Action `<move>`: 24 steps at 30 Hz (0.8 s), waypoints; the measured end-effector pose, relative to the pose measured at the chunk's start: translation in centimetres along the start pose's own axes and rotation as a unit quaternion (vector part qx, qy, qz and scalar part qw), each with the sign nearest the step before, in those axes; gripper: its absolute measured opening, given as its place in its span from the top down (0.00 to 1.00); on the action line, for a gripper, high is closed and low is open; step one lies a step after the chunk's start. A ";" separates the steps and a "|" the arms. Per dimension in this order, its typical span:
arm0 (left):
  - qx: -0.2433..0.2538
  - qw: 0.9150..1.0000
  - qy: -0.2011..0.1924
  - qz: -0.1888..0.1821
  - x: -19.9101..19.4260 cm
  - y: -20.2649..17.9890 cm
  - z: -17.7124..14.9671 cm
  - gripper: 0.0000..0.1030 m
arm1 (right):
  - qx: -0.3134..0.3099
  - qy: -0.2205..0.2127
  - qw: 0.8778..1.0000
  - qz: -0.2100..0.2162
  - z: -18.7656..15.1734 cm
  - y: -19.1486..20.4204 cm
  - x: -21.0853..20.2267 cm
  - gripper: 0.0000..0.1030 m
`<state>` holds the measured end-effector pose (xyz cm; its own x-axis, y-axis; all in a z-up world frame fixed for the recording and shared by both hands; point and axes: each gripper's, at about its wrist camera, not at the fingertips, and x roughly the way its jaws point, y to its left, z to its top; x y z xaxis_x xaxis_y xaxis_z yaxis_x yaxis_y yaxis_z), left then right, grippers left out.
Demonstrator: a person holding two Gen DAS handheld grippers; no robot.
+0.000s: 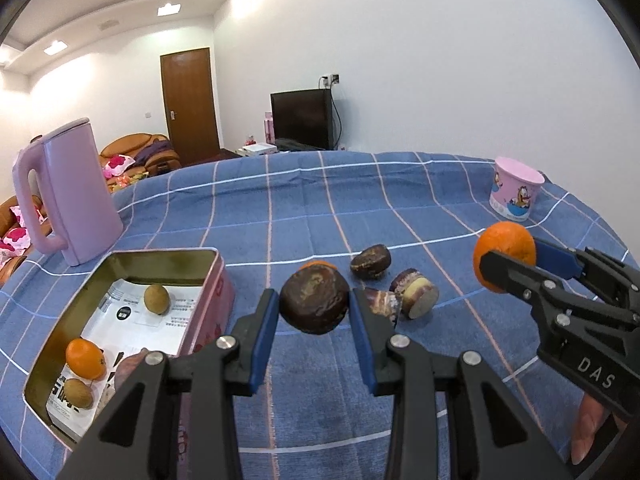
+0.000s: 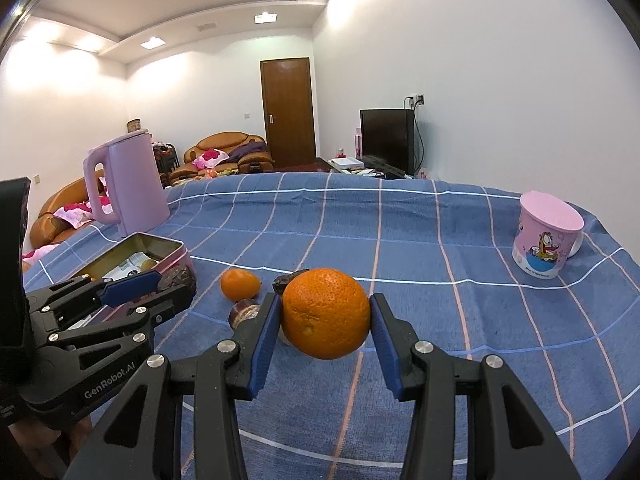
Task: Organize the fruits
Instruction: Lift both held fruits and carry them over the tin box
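Now both grippers point forward and slightly down over the blue checked surface (image 1: 312,208), each with a fruit lifted clear of the cloth. The left gripper (image 1: 314,308) has its fingers closed part-way on a dark brown fruit (image 1: 314,302), the blue pads pressing its two sides. The right gripper (image 2: 325,320) has its fingers closed a little wider on a large orange (image 2: 325,314), gripped the same way; from the left wrist view it reaches in from the right edge with the orange at its tip.

A bit of a person's hand (image 1: 592,432) shows under the right gripper, cut off by the picture's edge. Behind the dark brown fruit a small orange (image 2: 240,285) is mostly hidden in the left view and plain in the right one. The brownish things at the near corner of the tin are half covered by the left gripper and hard to make out.

An open pink tin (image 1: 216,280) lies to the left, holding an orange, two small brown-green fruits and printed paper. Three more dark fruit pieces (image 1: 414,294) lie on the cloth between the grippers, one showing a pale cut face. A pink kettle (image 1: 68,192) stands behind the tin, and a pink cartoon cup (image 2: 546,236) stands far right, well apart.
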<state>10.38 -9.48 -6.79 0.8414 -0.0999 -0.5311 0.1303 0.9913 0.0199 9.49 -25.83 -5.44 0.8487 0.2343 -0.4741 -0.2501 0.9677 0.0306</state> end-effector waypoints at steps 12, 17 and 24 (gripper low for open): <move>-0.003 1.000 -0.025 0.007 -0.9 0.1 -0.1 0.63 | -0.008 -0.022 1.000 -0.001 0.0 0.3 -0.9 0.54; -0.004 0.999 -0.034 0.010 -1.2 0.3 -0.1 0.63 | -0.010 -0.028 1.000 -0.001 -0.1 0.4 -1.2 0.54; -0.004 0.999 -0.046 0.014 -1.7 0.3 -0.2 0.63 | -0.013 -0.037 0.999 -0.002 -0.1 0.4 -1.4 0.54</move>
<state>8.91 -9.00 -6.02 0.8890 -0.0786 -0.4511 0.1015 0.9945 0.0268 8.20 -25.76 -4.86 0.8816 0.2381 -0.4076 -0.2580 0.9661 0.0062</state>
